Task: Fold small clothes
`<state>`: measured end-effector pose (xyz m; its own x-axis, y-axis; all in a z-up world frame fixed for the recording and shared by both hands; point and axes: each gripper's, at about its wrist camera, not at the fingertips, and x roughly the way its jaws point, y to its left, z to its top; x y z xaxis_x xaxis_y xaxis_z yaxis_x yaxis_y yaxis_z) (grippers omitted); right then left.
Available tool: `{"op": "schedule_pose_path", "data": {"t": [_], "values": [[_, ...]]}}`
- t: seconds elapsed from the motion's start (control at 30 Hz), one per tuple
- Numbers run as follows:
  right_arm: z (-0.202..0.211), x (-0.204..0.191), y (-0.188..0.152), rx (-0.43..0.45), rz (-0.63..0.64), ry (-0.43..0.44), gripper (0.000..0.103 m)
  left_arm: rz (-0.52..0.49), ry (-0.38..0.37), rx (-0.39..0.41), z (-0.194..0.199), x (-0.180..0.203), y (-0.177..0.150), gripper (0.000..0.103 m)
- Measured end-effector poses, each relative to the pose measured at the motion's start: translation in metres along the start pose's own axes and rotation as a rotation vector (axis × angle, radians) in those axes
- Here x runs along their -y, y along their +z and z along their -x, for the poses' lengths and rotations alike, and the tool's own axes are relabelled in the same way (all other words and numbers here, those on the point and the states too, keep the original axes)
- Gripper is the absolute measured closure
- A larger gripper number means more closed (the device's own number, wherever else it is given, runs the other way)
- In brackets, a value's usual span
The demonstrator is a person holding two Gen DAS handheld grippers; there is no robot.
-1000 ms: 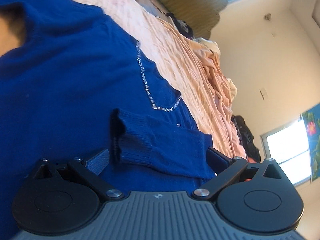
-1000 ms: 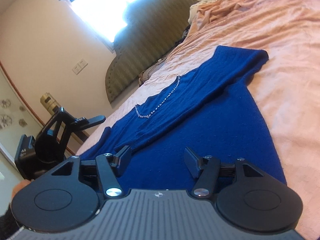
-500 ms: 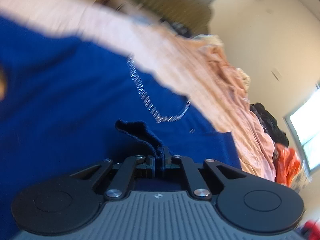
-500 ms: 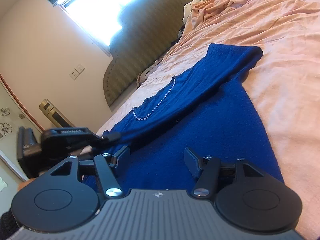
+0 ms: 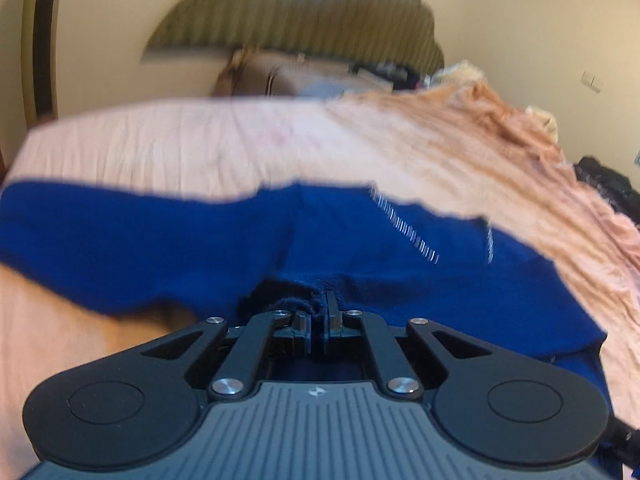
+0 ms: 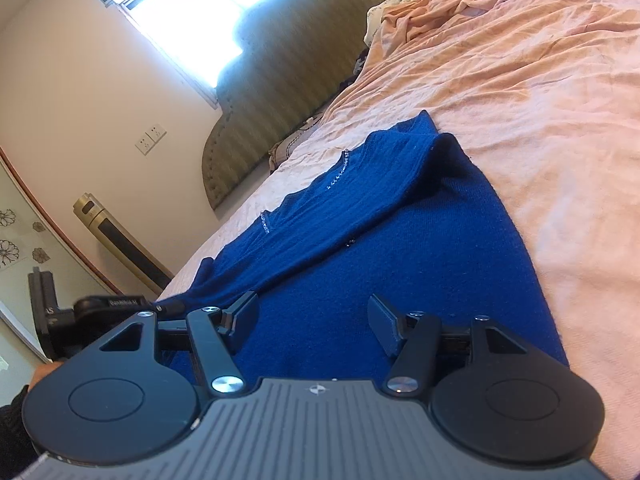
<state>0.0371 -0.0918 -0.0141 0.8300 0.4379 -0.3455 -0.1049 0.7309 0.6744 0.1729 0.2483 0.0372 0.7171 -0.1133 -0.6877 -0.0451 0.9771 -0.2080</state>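
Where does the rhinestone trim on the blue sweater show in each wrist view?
Left wrist: the rhinestone trim sits right of centre, streaked by blur, above the tongs.
Right wrist: the trim lies at centre, along the sweater's far edge.
Shared landmark: the green striped headboard.

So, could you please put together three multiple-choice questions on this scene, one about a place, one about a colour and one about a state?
1. Where does the sweater lie?
A. on the bed sheet
B. on a chair
C. on the floor

2. What colour is the sweater?
A. red
B. dark blue
C. white

3. How do the fingers of the left gripper stand?
A. wide open over the sheet
B. open around a pillow
C. shut on a bit of the sweater

Answers: 1 A, the sweater is spread out on the peach sheet; 2 B, the knit is dark blue in both views; 3 C, blue fabric is pinched between the closed fingers, while the right gripper stands open above the sweater.
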Motion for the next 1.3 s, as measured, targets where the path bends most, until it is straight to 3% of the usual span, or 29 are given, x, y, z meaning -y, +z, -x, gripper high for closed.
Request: {"op": "schedule_pose_path", "data": {"t": [0.2,0.23,0.3,0.33,0.37,0.4,0.47,0.53,0.67,0.77,0.83,0.93,1.0,1.07,1.17,1.23,1.3], "values": [[-0.003,0.001,0.002,-0.016,0.007,0.001,0.035,-0.027,0.017,-0.042,0.02,0.004,-0.014,0.093],[-0.003,0.0,0.002,-0.018,0.01,0.002,0.034,-0.047,0.024,-0.026,0.028,0.006,-0.016,0.086],[-0.004,0.0,0.002,-0.021,0.017,0.004,0.033,-0.108,0.063,0.021,0.045,0.01,-0.019,0.06],[-0.004,-0.001,0.001,-0.022,0.02,0.002,0.032,-0.137,0.099,0.066,0.055,0.012,-0.021,0.036],[-0.005,-0.001,0.002,-0.023,0.023,0.001,0.032,-0.161,0.127,0.123,0.064,0.014,-0.021,0.021],[-0.005,-0.001,0.002,-0.024,0.026,-0.001,0.032,-0.182,0.166,0.197,0.074,0.017,-0.022,0.017],[-0.005,-0.002,0.001,-0.024,0.032,-0.009,0.032,-0.204,0.218,0.302,0.088,0.023,-0.021,0.016],[-0.004,-0.006,0.002,-0.025,0.052,-0.028,0.032,-0.223,0.132,0.324,0.089,0.029,-0.018,0.016],[-0.008,-0.027,0.025,-0.015,0.11,-0.008,0.032,-0.32,-0.001,0.27,0.067,0.051,-0.025,0.016],[-0.027,-0.046,0.062,0.015,0.181,-0.004,0.024,-0.361,-0.025,0.205,0.047,0.062,-0.034,0.016],[-0.053,-0.05,0.084,-0.002,0.232,-0.05,0.016,-0.346,-0.054,0.173,0.035,0.064,-0.034,0.016],[-0.095,-0.044,0.102,-0.067,0.287,-0.148,0.017,-0.24,-0.072,0.051,0.006,0.054,-0.029,0.016],[-0.117,-0.038,0.099,-0.125,0.315,-0.218,0.018,-0.096,-0.101,-0.067,-0.017,0.034,-0.026,0.015],[-0.132,-0.027,0.089,-0.185,0.333,-0.282,0.018,-0.036,-0.164,-0.023,-0.016,0.019,-0.029,0.008],[-0.131,-0.024,0.059,-0.142,0.471,-0.258,0.01,-0.061,-0.2,0.005,-0.013,0.016,-0.035,0.006],[-0.132,-0.028,0.054,-0.151,0.507,-0.274,0.005,-0.126,-0.19,0.002,-0.009,0.021,-0.039,0.006],[-0.135,-0.031,0.051,-0.16,0.533,-0.287,0.003,-0.108,-0.206,-0.001,0.002,0.015,-0.039,0.006]]}}
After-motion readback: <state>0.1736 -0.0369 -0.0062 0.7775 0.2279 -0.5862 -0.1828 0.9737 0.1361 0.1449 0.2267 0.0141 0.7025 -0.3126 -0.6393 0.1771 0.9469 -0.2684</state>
